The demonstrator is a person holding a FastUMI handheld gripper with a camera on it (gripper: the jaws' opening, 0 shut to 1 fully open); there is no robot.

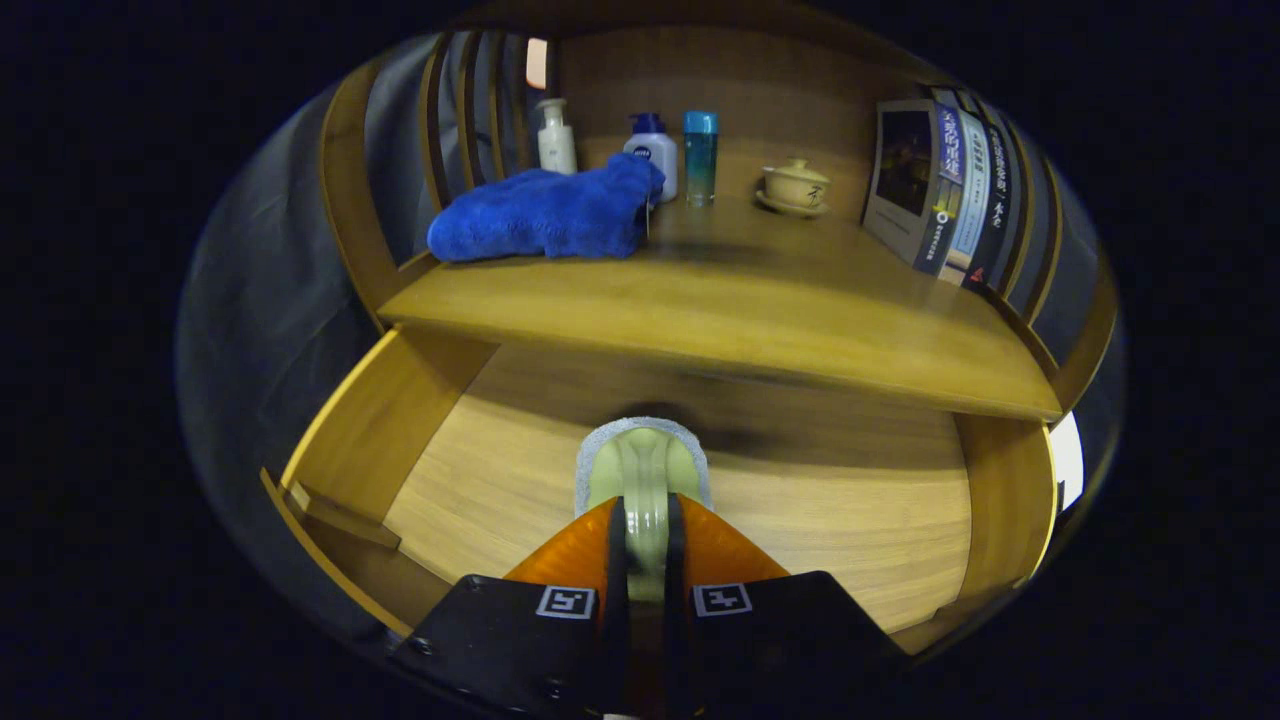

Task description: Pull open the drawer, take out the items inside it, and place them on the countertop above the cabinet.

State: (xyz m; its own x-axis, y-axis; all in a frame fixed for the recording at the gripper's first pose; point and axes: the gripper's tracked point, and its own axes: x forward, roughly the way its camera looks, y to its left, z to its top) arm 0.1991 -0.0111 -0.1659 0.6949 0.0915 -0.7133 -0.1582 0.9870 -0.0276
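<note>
The drawer [420, 440] was open, a green brush [643, 475] was clamped in the hand-held gripper [645, 545], not yet set on the surface [760, 300] beyond.

Open drawer below a countertop that carries a row of things; the gripper clasps a brush over the drawer.

The gripper [643, 520] has both fingers pressed on the pale green handled scrubbing brush [642, 468], above the wooden drawer [500, 480], which stands pulled out beneath the wooden countertop [720, 300]. On the countertop, the rumpled blue cloth [545, 215] lies at left; behind it stands the cream pump bottle [556, 137], to its right the white pump bottle [652, 150], then the teal-capped bottle [700, 155], then the lidded tea cup on a saucer [795, 187]. The upright books [945, 190] lean at far right.
</note>
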